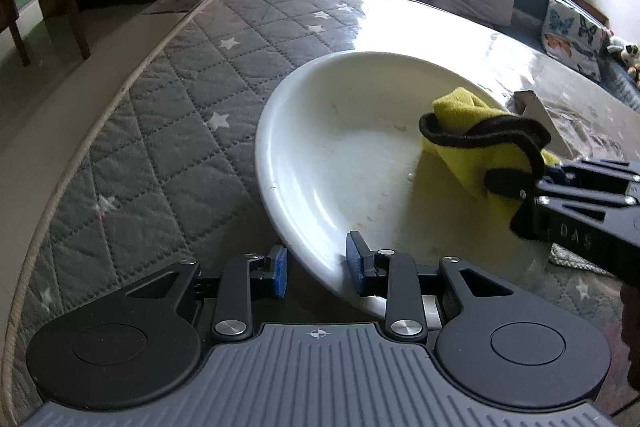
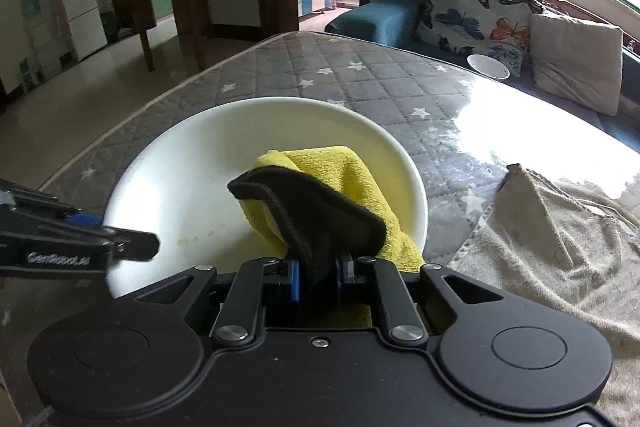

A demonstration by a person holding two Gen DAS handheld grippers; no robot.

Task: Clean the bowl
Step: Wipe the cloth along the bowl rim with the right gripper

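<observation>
Left wrist view. The left gripper (image 1: pixel 318 263), at six o'clock, has its blue-padded fingers (image 1: pixel 280 269) astride the near rim of the wide, shallow white ceramic bowl (image 1: pixel 332 163): one pad outside, one inside, clamped on the rim. The bowl occupies the centre, resting tilted on the grey quilted, star-printed table cover (image 1: pixel 160 131). Its glaze is glossy, with faint brownish smears and a water droplet on the floor of the dish. At three o'clock, the right gripper (image 1: pixel 520 195) enters, clenched on the yellow microfibre cloth with black edging (image 1: pixel 476 147), which lies against the bowl's interior.

Right wrist view. The left gripper's body shows at nine o'clock, at the bowl's edge. The cloth sits at the centre, inside the bowl, pinched between the right gripper's pads at six o'clock. A crumpled beige towel (image 2: pixel 552 227) lies on the cover at three o'clock, beside the bowl.

Count: one large bowl; one small white bowl (image 2: pixel 488 66) at one o'clock, at the far table edge; one yellow cloth; one beige towel; two grippers.
</observation>
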